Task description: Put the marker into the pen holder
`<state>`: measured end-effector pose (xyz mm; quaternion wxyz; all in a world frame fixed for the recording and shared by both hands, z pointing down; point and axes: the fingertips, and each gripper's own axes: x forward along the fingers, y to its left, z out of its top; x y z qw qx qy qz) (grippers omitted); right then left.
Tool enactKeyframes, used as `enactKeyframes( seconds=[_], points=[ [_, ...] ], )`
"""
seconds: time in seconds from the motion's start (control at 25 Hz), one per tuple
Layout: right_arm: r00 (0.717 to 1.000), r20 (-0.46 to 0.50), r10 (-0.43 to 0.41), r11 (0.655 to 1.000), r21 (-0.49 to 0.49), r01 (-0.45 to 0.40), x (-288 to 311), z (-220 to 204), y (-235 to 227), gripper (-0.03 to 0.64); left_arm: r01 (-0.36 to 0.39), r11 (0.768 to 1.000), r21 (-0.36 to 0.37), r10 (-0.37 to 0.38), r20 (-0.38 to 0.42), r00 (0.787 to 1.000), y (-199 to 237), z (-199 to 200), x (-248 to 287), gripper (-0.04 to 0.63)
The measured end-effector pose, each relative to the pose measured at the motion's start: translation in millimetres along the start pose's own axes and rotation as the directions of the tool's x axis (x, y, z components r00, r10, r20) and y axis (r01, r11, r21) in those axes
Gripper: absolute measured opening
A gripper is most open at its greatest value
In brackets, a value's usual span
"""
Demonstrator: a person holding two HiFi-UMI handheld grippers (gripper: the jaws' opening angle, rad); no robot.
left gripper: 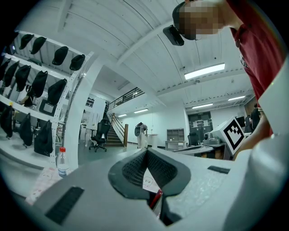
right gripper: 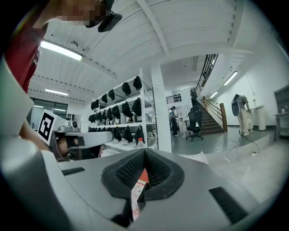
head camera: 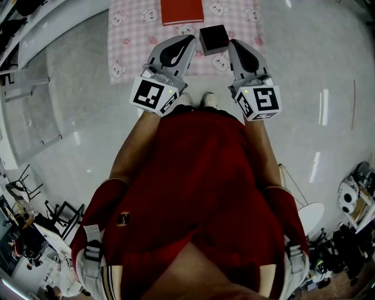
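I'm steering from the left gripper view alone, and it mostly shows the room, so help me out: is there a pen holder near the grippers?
Observer: A black box, likely the holder, stands on the pink cloth, between the tips of the left gripper and the right gripper.
Operator: Is the right gripper holding the marker?
Observer: No, it is shut with nothing in it.
Operator: Where is the marker, then?
Observer: The head view shows none on the cloth; only a flat red thing lies beyond the box.
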<state>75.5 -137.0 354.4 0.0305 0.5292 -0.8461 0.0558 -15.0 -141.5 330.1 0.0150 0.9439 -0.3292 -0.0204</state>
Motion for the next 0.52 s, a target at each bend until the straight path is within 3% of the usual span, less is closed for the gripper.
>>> enactKeyframes(
  seconds=[0.52],
  points=[
    [1.000,-0.010,-0.014,1.000,0.010,0.015,-3.0,-4.6,-7.5,-0.002,0.002,1.000,0.005,-0.001,-0.008,1.000,-3.2,0.3,1.6,0.006]
  ],
)
